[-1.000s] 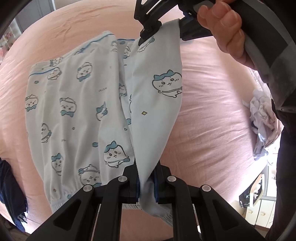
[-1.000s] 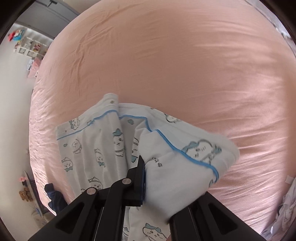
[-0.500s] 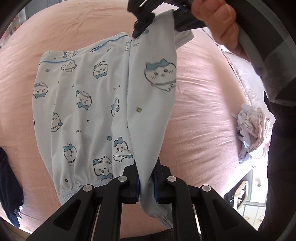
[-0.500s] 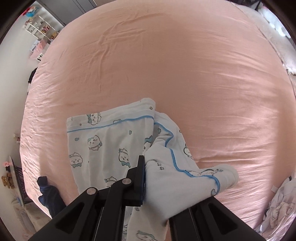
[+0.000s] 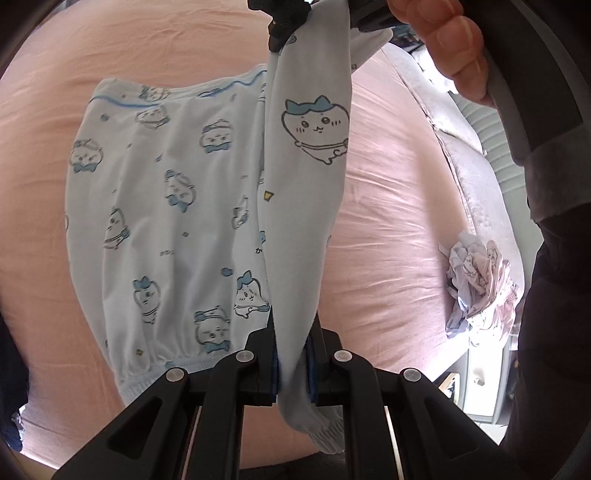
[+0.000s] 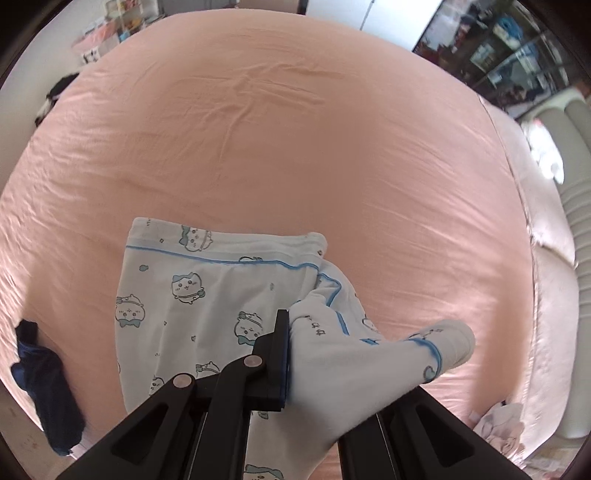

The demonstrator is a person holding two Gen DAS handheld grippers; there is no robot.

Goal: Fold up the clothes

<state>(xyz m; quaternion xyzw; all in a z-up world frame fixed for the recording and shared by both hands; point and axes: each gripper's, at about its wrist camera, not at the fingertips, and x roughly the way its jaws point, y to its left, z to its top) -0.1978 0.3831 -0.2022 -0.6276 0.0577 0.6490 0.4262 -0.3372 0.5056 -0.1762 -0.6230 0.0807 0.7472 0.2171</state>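
The pale blue pajama pants (image 5: pixel 166 221), printed with cartoon animals, are lying across the pink bed sheet (image 5: pixel 388 229), with 1 leg spread flat toward 9 o'clock in the left wrist view and the other leg being held up off the bed. The left tool (image 5: pixel 293 369) is pinching the cuff end of that lifted leg, its 2 jaws closed tight on the fabric, and the elastic cuff is drooping below them at 6 o'clock. The right tool (image 5: pixel 314 26) is gripping the waistband end at 12 o'clock in the same view, with the person's hand (image 5: pixel 443 48) wrapping its handle at 1 o'clock. In the right wrist view, the right tool is clamping bunched waistband cloth that is covering the far finger, while the blue-trimmed waistband is resting on the sheet around 10 o'clock. A crumpled pale garment (image 5: pixel 476 291) is sitting at 3 o'clock near the bed's edge, well apart from the pants. A dark navy garment (image 6: pixel 44 387) is lying at 8 o'clock in the right wrist view.
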